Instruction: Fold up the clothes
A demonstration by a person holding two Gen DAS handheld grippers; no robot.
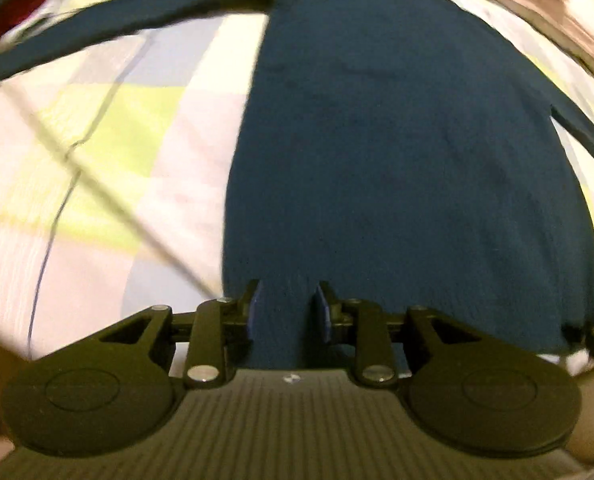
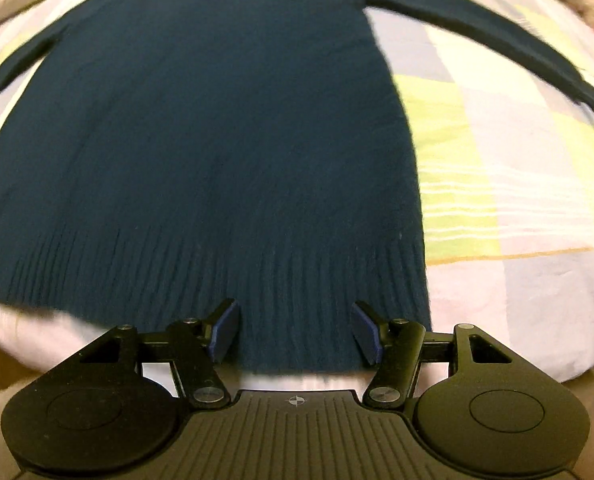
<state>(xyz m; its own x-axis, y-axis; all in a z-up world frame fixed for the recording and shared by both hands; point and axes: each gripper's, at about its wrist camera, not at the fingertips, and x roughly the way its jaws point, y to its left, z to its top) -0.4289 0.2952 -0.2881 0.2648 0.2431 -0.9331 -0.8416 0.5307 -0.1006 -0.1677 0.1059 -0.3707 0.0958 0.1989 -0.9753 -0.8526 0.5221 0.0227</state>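
Sweater (image 2: 201, 140) lies flat on the checked bedspread (image 2: 517, 184) — left tongs (image 1: 285, 314) and right tongs (image 2: 295, 330) both spread over its hem, gripping nothing.

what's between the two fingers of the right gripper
The ribbed hem of the dark blue sweater lies between the spread fingers of the right gripper, apparently unpinched, with pale checked bedding beneath; the right wrist view shows it.
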